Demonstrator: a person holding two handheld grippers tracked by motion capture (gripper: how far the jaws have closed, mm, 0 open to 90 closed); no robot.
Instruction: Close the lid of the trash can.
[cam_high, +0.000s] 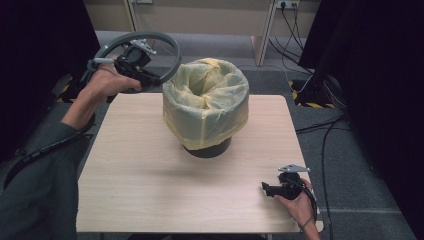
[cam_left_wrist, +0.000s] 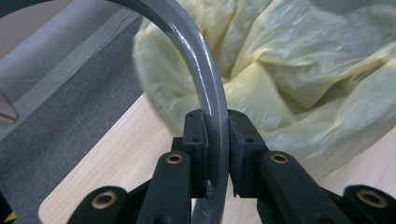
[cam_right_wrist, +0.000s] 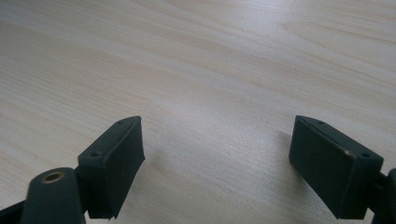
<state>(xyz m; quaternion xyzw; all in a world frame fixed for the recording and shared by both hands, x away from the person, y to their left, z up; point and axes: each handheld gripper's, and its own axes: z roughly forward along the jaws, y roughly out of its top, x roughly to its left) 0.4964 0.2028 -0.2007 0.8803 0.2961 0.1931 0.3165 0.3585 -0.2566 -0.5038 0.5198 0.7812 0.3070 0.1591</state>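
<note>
Fingers of the left gripper pinch a grey ring, one pad on each side of its band. In the high view that ring hangs in the air past the far left corner of the surface, just beside a bin lined with a yellow bag. The bin stands at the middle of the far half. Spread wide with nothing between them, the right gripper rests low over bare wood at the near right corner.
</note>
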